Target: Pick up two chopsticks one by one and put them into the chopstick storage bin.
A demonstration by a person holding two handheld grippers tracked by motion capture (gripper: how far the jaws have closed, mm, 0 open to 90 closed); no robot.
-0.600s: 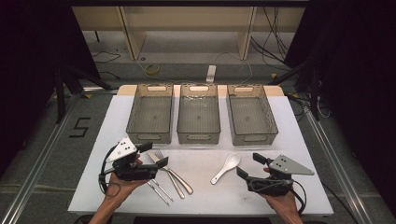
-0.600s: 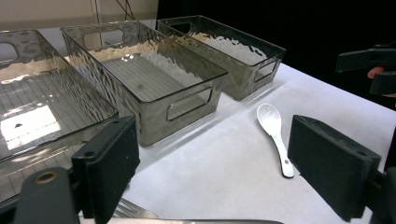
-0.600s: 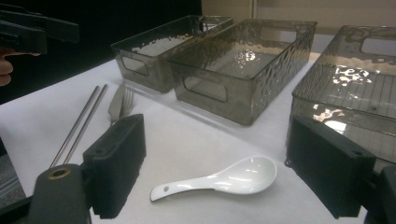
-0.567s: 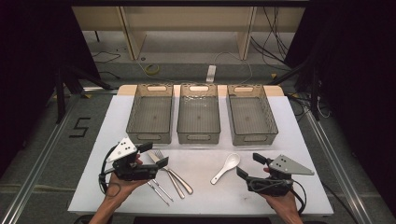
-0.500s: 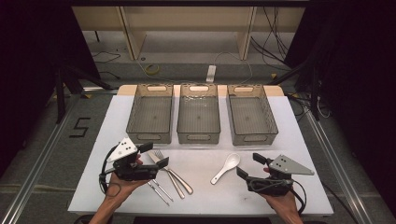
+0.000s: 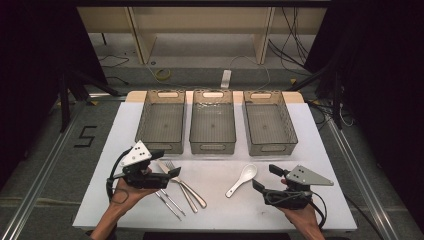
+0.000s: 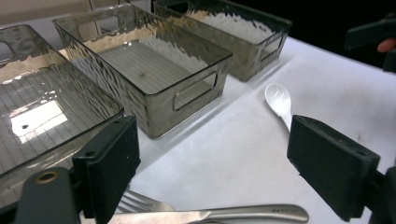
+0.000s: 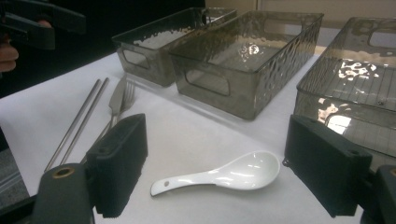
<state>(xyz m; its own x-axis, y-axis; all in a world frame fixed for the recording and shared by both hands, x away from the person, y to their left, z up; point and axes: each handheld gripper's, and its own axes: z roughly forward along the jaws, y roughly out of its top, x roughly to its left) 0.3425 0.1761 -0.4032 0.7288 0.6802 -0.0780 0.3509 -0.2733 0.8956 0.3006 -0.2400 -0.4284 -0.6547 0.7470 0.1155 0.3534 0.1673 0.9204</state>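
**On the white table: two grippers spread wide, cutlery untouched**

On the near edge of the white table (image 6: 310,130), at the left of the high view, a left gripper (image 6: 172,172) held in a hand (image 6: 127,192), jaws spread wide with nothing between them. Just under and beside its tip, a knife (image 6: 187,189) and a fork (image 6: 172,167) lying crossed, with a pair of metal chopsticks (image 6: 169,202) close alongside, nearer the table's front edge. In the left gripper view, the knife (image 7: 243,213) flat below the open jaws, fork tines (image 7: 140,203) beside the left pad, neither touched.

At the right of the high view, a right gripper (image 6: 264,177) in the other hand (image 6: 300,212), jaws likewise parted wide and holding nothing, pointed toward the table's middle. Just ahead of it, a white spoon (image 6: 241,180) lying flat on the table, bowl toward the bins, handle toward the front edge. In the right gripper view, the spoon (image 8: 224,175) framed between the two black pads but apart from both, resting on the table.

Across the far half of the table, three smoked-clear bins side by side: left bin (image 6: 162,142), middle bin (image 6: 213,145), right bin (image 6: 270,147), each with a handle cut-out in the end wall. Cutlery near the left bin's front wall, spoon near the gap between middle and right bins
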